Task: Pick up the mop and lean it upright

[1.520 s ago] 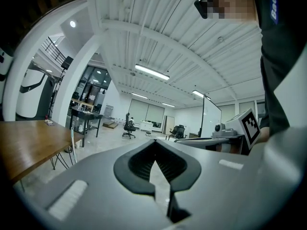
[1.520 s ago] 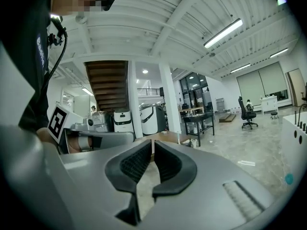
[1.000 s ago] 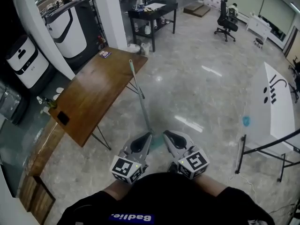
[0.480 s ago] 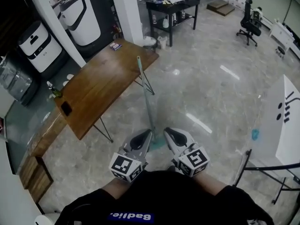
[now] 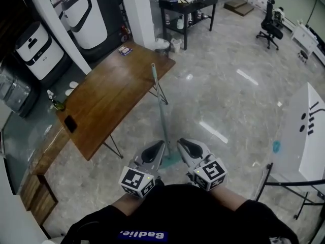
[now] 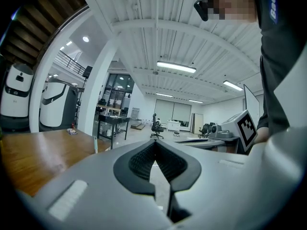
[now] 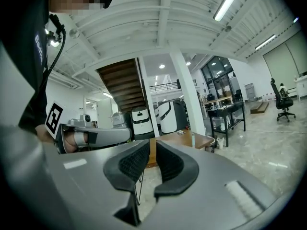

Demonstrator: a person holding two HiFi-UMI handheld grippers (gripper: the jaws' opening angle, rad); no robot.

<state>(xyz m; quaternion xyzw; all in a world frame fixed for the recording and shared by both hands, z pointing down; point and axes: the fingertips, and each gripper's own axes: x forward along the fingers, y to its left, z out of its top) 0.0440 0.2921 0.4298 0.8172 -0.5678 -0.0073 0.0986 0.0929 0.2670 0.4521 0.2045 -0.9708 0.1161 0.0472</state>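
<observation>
The mop [image 5: 161,111] has a thin pale-green handle that leans against the edge of the wooden table [image 5: 101,105]. Its teal head [image 5: 171,160] lies on the floor. My left gripper [image 5: 158,147] and right gripper [image 5: 182,145] hover side by side just above the head, neither touching the mop. In the left gripper view the left gripper [image 6: 154,145] is shut, its pads meeting at the tips on nothing. The right gripper [image 7: 152,147] has just been opening and shows a narrow empty gap. The handle's top [image 7: 193,140] shows ahead by the table.
A phone [image 5: 70,123] and a bottle [image 5: 56,103] lie on the wooden table. A white pillar [image 5: 139,14] and a black table [image 5: 188,4] stand beyond it, white machines [image 5: 35,50] at the left. A white table [image 5: 310,136] is at the right, an office chair [image 5: 269,17] far back.
The head view has shifted: table and mop now sit a little further right and closer. Both grippers keep their side-by-side place over the mop head.
</observation>
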